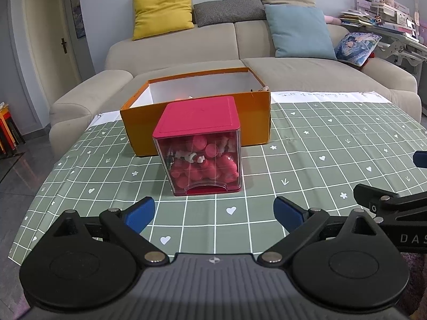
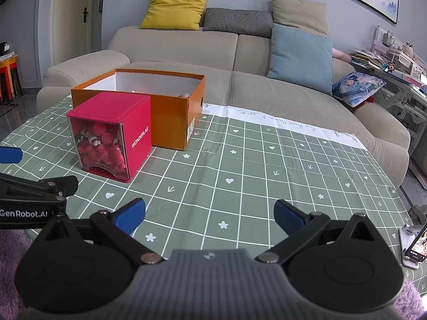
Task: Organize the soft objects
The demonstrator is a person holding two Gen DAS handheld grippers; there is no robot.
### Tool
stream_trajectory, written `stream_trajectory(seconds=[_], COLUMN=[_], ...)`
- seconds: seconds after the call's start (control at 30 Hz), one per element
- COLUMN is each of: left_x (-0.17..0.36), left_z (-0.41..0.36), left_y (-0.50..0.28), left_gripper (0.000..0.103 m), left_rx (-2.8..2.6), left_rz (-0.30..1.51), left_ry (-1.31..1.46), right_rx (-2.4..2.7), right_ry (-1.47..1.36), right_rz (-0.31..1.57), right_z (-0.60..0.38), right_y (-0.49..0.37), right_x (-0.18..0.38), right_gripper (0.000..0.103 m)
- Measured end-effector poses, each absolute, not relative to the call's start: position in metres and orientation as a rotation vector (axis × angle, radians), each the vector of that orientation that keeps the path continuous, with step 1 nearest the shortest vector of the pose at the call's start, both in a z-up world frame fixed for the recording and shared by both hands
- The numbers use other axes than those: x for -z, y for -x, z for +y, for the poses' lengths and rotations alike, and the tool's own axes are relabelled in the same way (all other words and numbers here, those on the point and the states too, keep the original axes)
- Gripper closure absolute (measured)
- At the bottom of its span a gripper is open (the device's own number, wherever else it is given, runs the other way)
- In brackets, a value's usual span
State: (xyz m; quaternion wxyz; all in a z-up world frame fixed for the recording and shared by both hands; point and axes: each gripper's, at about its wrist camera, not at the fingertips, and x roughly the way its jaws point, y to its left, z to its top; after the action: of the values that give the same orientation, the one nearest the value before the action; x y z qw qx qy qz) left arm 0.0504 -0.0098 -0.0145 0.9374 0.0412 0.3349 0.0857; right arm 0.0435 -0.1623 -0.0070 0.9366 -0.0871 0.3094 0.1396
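Behind everything, a beige sofa (image 1: 240,45) with cushions. In front of it, a table under a green grid-patterned tablecloth (image 1: 320,144) printed with hearts and flowers. On the cloth, toward the far edge, an open orange shoebox (image 1: 256,117) with white inner walls; something pale just peeking over its right end in the right wrist view, too small to identify. Touching or just in front of the shoebox, a clear-walled cube dispenser (image 1: 198,146) with a red lid and red base, branded WONDERLAB on one red side, packed with small red soft toys (image 1: 202,168); a curved opening low on its front face.

Left gripper (image 1: 213,214) low over the near cloth, pointed straight at the dispenser, blue-padded fingers spread wide and holding nothing. Right gripper (image 2: 209,217) beside it, likewise spread and empty, aimed at bare cloth to the right of the dispenser.

Probably light, squashy toys, tolerant of a firm pinch and unlikely to break; likely to deform and slip from a shallow grip, so best taken across the fattest part of the body. Dispenser walls hard, smooth and probably slippery; better braced by the lid edges or red sides than the clear faces. Access probably through the low front opening or by lifting the lid.
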Motion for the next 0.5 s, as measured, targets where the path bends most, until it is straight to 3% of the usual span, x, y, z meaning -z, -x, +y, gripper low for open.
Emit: stream_trajectory(seconds=[0.5], left_x=[0.0147], left_z=[-0.0114], left_y=[-0.0505], left_gripper=[0.0], left_rx=[-0.171], left_rz=[0.685], left_ry=[-0.086], right_rx=[-0.287], right_ry=[0.174], right_rz=[0.635], right_z=[-0.1637], right_y=[-0.0439], right_x=[0.0082], right_gripper=[0.003])
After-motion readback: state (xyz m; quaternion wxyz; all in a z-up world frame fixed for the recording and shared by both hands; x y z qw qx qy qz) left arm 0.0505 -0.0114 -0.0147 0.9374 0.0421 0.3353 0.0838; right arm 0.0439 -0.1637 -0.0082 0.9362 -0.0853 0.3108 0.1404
